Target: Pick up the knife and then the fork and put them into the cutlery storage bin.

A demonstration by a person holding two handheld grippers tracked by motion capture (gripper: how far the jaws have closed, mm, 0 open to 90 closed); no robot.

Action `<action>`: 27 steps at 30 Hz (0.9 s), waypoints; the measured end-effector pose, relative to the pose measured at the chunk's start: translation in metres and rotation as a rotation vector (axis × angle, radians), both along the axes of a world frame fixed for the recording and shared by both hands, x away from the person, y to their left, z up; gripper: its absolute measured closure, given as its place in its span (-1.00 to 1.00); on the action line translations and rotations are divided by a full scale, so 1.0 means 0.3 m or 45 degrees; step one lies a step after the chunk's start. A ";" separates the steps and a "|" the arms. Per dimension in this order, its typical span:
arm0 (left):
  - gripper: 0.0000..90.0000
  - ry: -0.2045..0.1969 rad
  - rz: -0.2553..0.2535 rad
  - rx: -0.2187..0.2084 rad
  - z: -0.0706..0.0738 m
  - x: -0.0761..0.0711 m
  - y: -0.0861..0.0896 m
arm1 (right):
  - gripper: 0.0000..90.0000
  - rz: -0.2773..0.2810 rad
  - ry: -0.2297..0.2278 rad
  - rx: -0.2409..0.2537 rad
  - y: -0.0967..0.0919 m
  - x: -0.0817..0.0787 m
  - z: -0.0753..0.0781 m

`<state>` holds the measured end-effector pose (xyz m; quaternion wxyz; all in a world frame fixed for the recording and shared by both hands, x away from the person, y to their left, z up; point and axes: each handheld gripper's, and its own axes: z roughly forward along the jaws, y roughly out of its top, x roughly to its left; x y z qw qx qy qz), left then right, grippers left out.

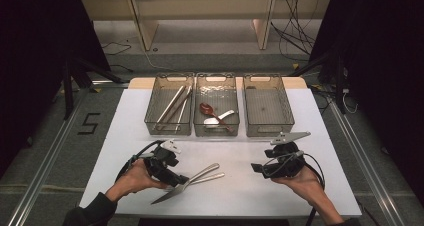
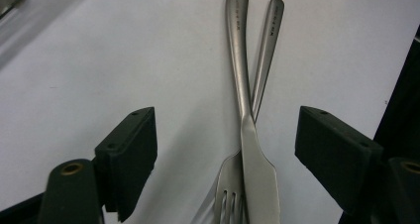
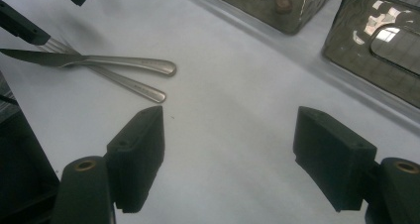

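Observation:
A steel knife (image 1: pixel 175 190) and a steel fork (image 1: pixel 214 176) lie crossed on the white table top (image 1: pixel 235 206), toward its front left. In the left gripper view the knife (image 2: pixel 247 135) lies over the fork (image 2: pixel 267 45), handles pointing away. My left gripper (image 1: pixel 182 180) is open, its jaws standing either side of the crossed pair (image 2: pixel 230 144) with clear gaps and no pad touching. My right gripper (image 1: pixel 257 168) is open over bare table at the front right (image 3: pixel 228 154), with nothing between its jaws. From there the knife (image 3: pixel 99 61) and fork (image 3: pixel 133 87) lie off to the left.
Three clear bins stand in a row at the back. The left bin (image 1: pixel 150 117) holds several long metal pieces, the middle bin (image 1: pixel 216 77) a red spoon (image 1: pixel 206 108) and a white spoon (image 1: pixel 219 118), the right bin (image 1: pixel 268 77) nothing. Dark floor surrounds the table.

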<state>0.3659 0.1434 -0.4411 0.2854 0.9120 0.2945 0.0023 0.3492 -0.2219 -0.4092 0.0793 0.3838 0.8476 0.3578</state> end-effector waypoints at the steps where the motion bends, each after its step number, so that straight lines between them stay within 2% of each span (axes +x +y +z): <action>1: -0.44 -0.001 -0.006 0.006 -0.001 0.001 -0.004 | -0.35 0.001 0.001 -0.001 0.000 0.000 0.000; 4: -0.38 0.005 -0.027 0.022 -0.008 0.004 -0.019 | -0.35 0.000 -0.001 -0.008 0.000 0.003 0.000; 8: -0.30 0.012 -0.077 0.094 -0.022 0.006 -0.039 | -0.35 -0.001 -0.004 -0.010 0.002 0.007 0.001; 9: -0.28 0.013 -0.075 0.094 -0.028 0.005 -0.044 | -0.35 0.000 -0.003 -0.012 0.004 0.007 0.001; 16: -0.11 0.089 -0.144 0.161 -0.058 0.010 -0.075 | -0.35 0.015 0.004 -0.020 0.016 0.010 -0.002; 21: 0.11 0.109 -0.190 0.197 -0.079 0.004 -0.101 | -0.35 0.015 0.004 -0.022 0.015 0.013 -0.003; 24: 0.30 0.054 -0.201 0.251 -0.080 -0.004 -0.112 | -0.34 0.014 0.007 -0.021 0.016 0.012 -0.002; 27: 0.40 0.053 -0.198 0.250 -0.080 -0.002 -0.111 | -0.34 0.015 0.004 -0.022 0.017 0.013 -0.003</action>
